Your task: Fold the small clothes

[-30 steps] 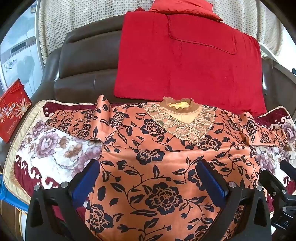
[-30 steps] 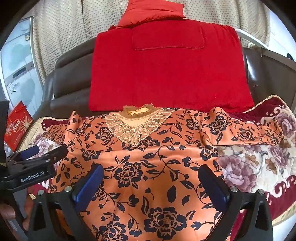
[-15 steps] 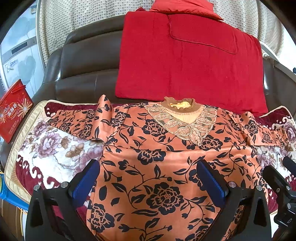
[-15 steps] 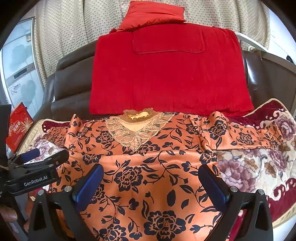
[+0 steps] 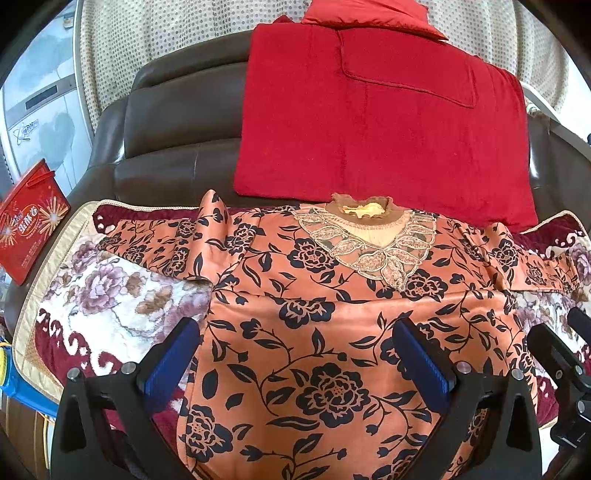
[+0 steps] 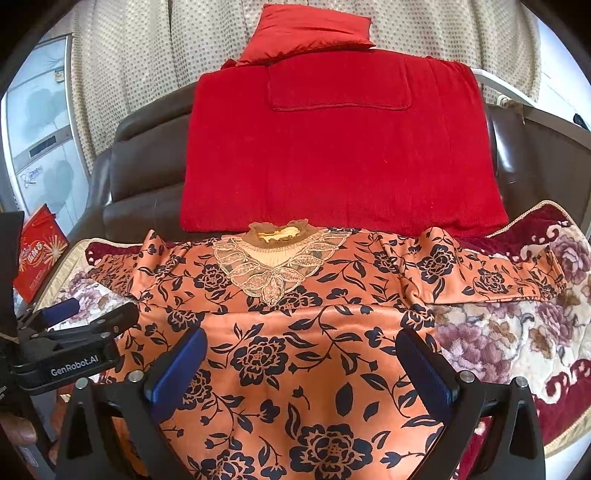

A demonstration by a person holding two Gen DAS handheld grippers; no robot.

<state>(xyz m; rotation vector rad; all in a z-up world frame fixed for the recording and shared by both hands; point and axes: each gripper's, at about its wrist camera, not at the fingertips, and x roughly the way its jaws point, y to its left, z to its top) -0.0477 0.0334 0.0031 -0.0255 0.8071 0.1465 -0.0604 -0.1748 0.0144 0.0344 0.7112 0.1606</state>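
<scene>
An orange top (image 5: pixel 314 314) with black flowers and a lace collar (image 5: pixel 365 240) lies spread flat, front up, on a floral blanket; it also shows in the right wrist view (image 6: pixel 295 332). Its sleeves (image 5: pixel 162 240) reach out to both sides. My left gripper (image 5: pixel 295 354) is open and empty above the lower left part of the top. My right gripper (image 6: pixel 301 362) is open and empty above the lower right part. The left gripper also shows at the left edge of the right wrist view (image 6: pixel 74 332). The hem is hidden below both views.
The floral blanket (image 6: pixel 517 332) covers the seat of a dark leather sofa (image 5: pixel 177 122). A red blanket (image 5: pixel 369 129) hangs over the backrest with a red cushion (image 6: pixel 310 29) on top. A red box (image 5: pixel 26 225) stands at the left.
Both grippers have drawn back and up a little, so the top sits slightly lower in both views. Both stay open. The top has not moved.
</scene>
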